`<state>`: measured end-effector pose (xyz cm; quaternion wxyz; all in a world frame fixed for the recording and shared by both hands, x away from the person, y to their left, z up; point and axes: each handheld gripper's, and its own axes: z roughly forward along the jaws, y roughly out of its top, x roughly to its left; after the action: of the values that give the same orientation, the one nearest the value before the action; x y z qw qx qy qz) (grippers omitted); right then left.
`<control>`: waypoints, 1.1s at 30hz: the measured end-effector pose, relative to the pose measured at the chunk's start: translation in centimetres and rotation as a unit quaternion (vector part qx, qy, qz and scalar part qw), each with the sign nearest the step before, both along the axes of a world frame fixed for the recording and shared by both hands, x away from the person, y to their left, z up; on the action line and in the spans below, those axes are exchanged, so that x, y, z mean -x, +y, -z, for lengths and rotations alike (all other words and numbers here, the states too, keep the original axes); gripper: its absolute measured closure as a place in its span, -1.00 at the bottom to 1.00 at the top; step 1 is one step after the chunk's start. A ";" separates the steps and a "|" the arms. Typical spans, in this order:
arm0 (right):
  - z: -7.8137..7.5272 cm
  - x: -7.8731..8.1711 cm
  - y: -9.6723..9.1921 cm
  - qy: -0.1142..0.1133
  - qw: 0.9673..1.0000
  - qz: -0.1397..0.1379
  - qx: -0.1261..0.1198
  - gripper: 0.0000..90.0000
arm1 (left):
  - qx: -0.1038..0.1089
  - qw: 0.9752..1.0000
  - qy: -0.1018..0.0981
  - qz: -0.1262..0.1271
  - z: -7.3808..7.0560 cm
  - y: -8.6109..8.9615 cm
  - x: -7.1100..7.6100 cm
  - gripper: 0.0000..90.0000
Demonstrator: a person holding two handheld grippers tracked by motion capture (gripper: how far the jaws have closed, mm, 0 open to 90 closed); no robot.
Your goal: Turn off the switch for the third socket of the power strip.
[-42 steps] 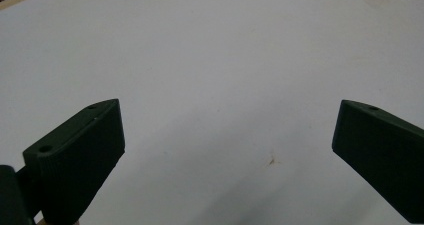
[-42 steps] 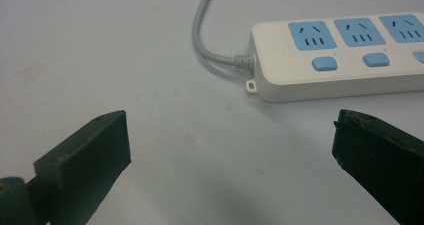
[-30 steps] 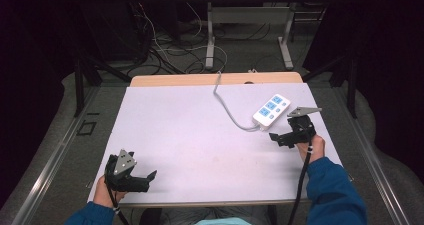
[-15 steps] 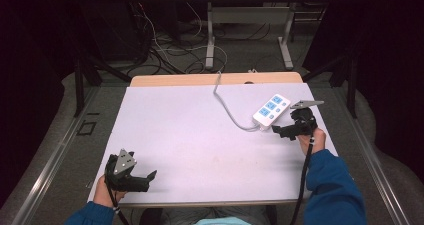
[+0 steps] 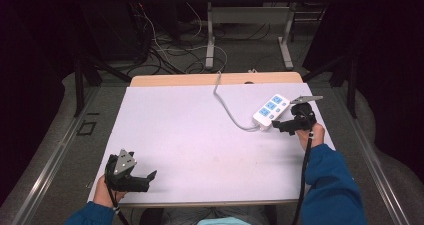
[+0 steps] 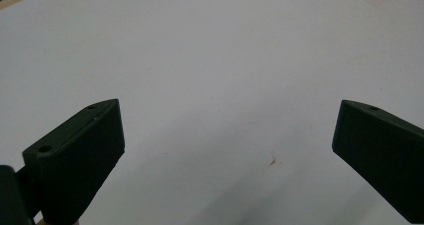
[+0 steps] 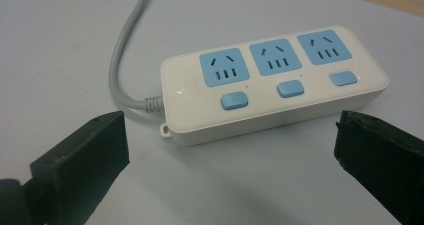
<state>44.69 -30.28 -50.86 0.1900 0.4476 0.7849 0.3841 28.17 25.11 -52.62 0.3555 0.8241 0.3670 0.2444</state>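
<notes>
Right gripper view has my right gripper (image 7: 227, 157) spread wide just short of the white power strip (image 7: 272, 82), which lies flat on the white table (image 7: 60, 40) with its three blue sockets and three blue switches facing up and its grey cord (image 7: 125, 60) curving away; I can read no brand or lettering on it. From the high view, the strip sits near the table's far right edge, while my left gripper (image 5: 142, 177), jaws also wide apart, rests at the near left corner, well apart from it.
</notes>
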 end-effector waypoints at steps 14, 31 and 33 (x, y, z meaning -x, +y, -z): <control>-0.2 -2.0 -0.8 -0.005 1.000 0.019 -0.011 -1.00 | 0.002 1.000 0.007 0.000 0.0 -0.1 0.0 -0.99; -0.5 -3.7 -1.6 -0.024 0.998 0.056 -0.036 0.22 | -0.002 1.000 0.001 -0.003 0.1 0.0 0.0 -0.99; -0.4 -3.8 -1.4 -0.027 0.997 0.060 -0.032 0.49 | 0.001 1.000 0.002 -0.003 0.1 -0.1 0.0 -0.99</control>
<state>48.53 -31.71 -50.46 0.2191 0.4889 0.7387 0.4090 28.14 25.05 -52.70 0.3545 0.8234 0.3703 0.2434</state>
